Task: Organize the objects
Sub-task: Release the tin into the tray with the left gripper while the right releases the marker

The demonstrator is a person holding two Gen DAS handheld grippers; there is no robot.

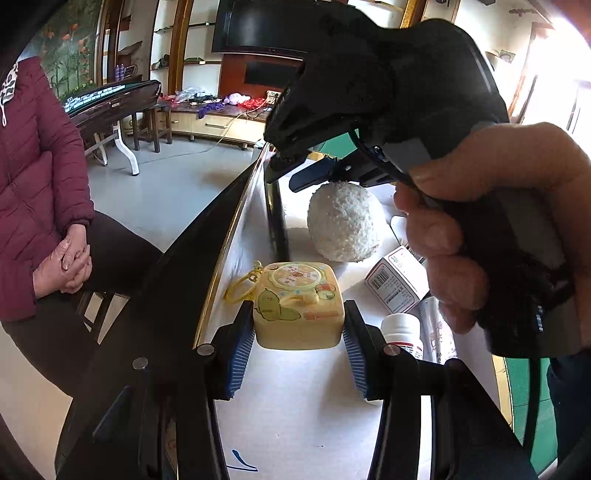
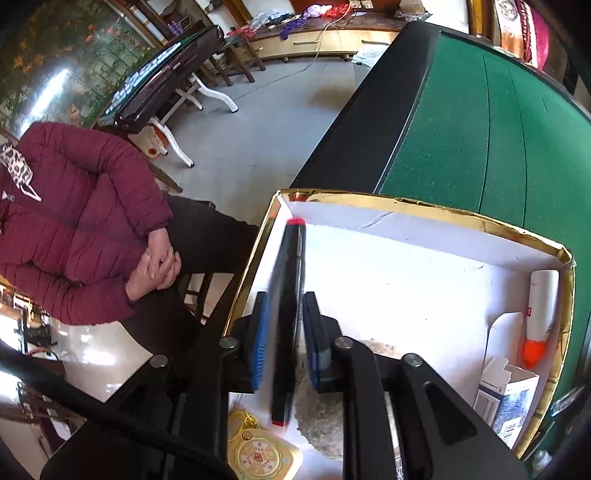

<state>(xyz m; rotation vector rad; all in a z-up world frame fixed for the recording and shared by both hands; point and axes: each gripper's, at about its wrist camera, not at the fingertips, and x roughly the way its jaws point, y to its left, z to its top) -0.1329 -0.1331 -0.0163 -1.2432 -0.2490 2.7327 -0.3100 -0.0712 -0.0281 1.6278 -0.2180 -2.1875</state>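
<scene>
While clamped between the left claw (image 1: pixel 298 334), yellow box (image 1: pixel 297 304), black marker (image 2: pixel 288 317) loose inside right claw (image 2: pixel 284 339).

Home living room, television (image 1: pixel 258 27), mahjong table (image 2: pixel 480 129)

Both wrist views look steeply down, close; sharing the box (image 1: pixel 236 236).

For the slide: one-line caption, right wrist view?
Right gripper with a black red-tipped marker between its jaws over the white gold-rimmed cardboard box.
</scene>
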